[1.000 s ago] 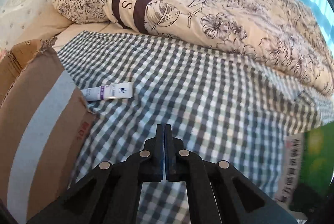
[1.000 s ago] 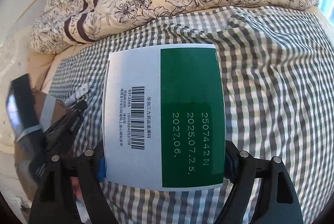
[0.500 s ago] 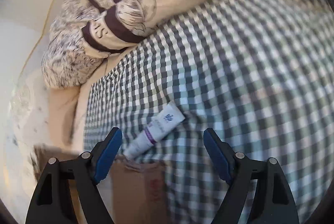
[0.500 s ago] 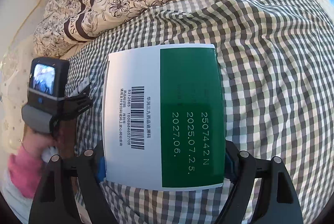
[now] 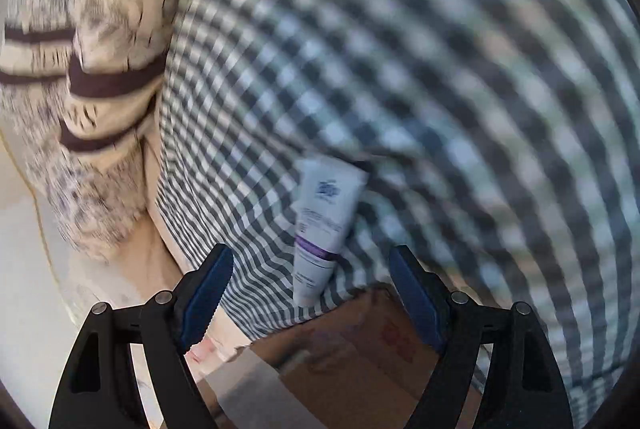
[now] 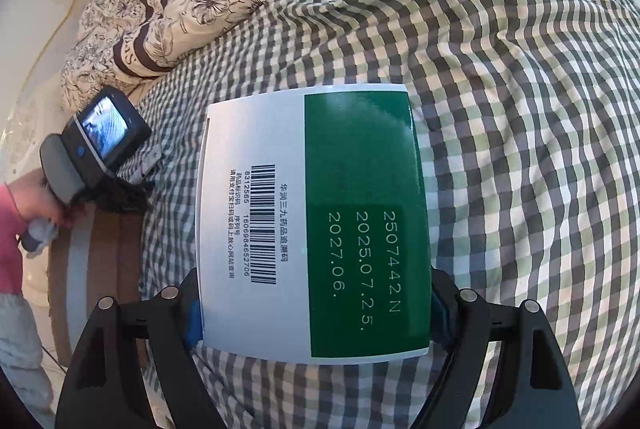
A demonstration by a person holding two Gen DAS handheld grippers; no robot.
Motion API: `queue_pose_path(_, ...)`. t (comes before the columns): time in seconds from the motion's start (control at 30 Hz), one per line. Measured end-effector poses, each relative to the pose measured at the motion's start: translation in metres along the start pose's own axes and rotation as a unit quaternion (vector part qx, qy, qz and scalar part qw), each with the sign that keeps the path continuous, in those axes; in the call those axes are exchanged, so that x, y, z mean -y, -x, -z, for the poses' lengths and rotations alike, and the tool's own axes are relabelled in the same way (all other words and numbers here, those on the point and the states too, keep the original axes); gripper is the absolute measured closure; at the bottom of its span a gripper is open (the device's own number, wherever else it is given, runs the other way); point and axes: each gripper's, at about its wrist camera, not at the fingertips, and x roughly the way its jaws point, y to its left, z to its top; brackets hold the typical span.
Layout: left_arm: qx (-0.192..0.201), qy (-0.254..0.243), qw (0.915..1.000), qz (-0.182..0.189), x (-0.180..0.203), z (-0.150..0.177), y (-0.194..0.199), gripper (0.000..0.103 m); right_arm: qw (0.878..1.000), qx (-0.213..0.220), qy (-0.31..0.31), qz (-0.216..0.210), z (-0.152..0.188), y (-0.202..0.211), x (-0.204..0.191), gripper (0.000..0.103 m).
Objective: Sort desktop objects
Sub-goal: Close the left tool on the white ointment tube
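The left gripper (image 5: 310,293), fingers spread wide, lines up on the tube (image 5: 325,225), blurred, probably unreached; it must descend and close. The right gripper (image 6: 314,313) grips the box (image 6: 316,225).

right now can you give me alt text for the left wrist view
The open left gripper points at a white tube with a purple band, lying on a checked sheet by a cardboard box. A floral quilt is bunched at left; the image is motion-blurred.

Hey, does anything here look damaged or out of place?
The cardboard box has a ragged, torn top edge by the tube on the checked sheet. The green-and-white box looks intact.
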Motion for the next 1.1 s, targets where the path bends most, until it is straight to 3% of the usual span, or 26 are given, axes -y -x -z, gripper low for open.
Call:
queue_pose_path(0.07,-0.005,0.016,0.9997,0.020,-0.005,-0.003,-0.005,0.020,1.000,-0.001,-0.002,0.000,-0.002,-0.002,0.001,0.022)
queue_pose_path(0.27,-0.029,0.024,0.9988,0.030,-0.007,-0.008,-0.015,0.014,1.000,0.000,0.002,0.003,-0.009,-0.006,-0.004,0.022)
queue_pose_path(0.33,-0.031,0.041,0.9961,0.072,-0.011,-0.007,-0.016,0.035,1.000,0.000,0.005,0.006,-0.008,-0.006,-0.006,0.021)
queue_pose_path(0.37,-0.031,0.048,0.9919,0.113,-0.014,-0.007,-0.015,0.070,1.000,-0.002,0.006,0.006,-0.007,-0.007,-0.007,0.021)
queue_pose_path(0.4,-0.027,0.056,0.9897,0.129,-0.018,-0.006,-0.014,0.079,1.000,-0.002,0.006,0.005,-0.007,-0.008,-0.007,0.021)
queue_pose_path(0.47,-0.026,0.070,0.9911,0.110,-0.024,-0.005,-0.014,0.086,1.000,-0.002,0.004,0.005,-0.007,-0.008,-0.007,0.021)
queue_pose_path(0.63,-0.010,0.077,0.9940,0.078,-0.024,0.001,-0.006,0.093,1.000,-0.006,0.010,0.002,0.000,-0.006,-0.012,0.021)
queue_pose_path(0.77,0.049,0.097,0.9924,0.058,-0.028,0.003,0.031,0.097,1.000,-0.008,0.012,-0.002,0.004,-0.003,-0.014,0.021)
queue_pose_path(1.1,0.153,0.193,0.9648,0.092,-0.058,0.035,0.092,0.097,0.999,0.019,0.024,-0.012,0.014,0.032,-0.027,0.021)
